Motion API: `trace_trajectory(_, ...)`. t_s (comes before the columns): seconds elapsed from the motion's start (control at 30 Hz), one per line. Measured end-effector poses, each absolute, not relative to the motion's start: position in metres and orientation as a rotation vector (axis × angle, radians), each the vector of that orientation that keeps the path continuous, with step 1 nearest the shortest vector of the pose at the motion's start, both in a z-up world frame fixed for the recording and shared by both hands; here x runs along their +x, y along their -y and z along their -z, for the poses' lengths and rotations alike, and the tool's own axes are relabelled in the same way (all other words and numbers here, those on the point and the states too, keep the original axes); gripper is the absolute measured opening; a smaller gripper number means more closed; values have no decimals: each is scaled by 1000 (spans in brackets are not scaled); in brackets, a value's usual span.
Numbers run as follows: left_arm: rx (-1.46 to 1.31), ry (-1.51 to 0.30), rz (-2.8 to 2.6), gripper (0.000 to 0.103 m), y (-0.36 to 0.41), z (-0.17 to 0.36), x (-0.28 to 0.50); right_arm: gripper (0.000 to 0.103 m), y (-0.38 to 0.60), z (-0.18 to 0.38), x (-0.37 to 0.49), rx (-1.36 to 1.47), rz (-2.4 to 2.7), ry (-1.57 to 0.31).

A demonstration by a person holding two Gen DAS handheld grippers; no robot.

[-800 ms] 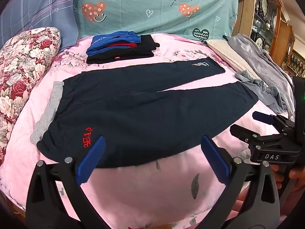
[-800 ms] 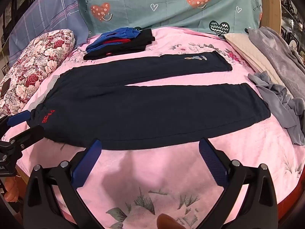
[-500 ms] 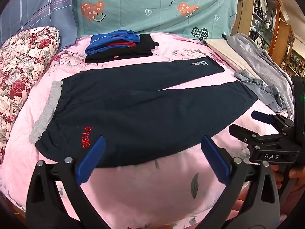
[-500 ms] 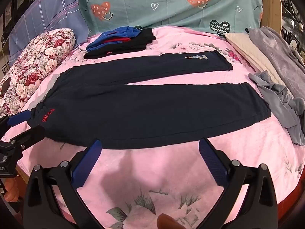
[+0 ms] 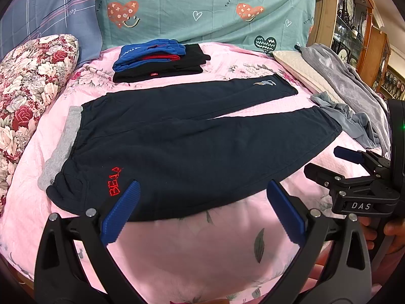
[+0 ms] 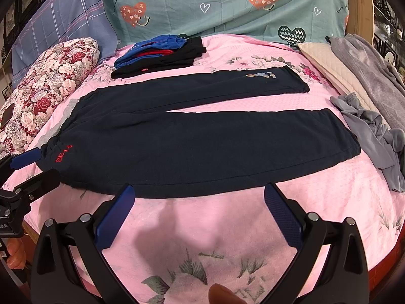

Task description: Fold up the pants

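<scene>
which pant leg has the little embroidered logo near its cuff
The far leg, nearer the pillows; its logo sits near the cuff. The near leg has none there.

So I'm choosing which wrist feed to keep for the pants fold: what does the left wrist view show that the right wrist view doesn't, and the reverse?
Only the left wrist view shows the right gripper at its right edge and the glass-fronted cabinet behind. Only the right wrist view shows the left gripper at its left edge, near the waistband. Both show the dark pants spread flat on the pink bedspread, legs apart, the folded clothes stack, floral pillow and grey garments. Both pairs of jaws stand open and hold nothing.
</scene>
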State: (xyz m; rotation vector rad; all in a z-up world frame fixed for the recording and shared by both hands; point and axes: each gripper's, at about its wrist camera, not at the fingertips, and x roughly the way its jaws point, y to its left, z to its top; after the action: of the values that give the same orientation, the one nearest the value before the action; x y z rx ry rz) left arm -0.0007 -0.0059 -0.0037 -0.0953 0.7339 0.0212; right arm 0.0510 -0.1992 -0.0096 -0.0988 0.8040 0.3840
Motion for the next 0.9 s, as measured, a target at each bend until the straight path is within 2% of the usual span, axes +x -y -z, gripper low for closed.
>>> trace_trajectory(0.9, -92, -739, -21, 101, 8, 9, -2, 102, 198, 10, 51, -96, -385, -807)
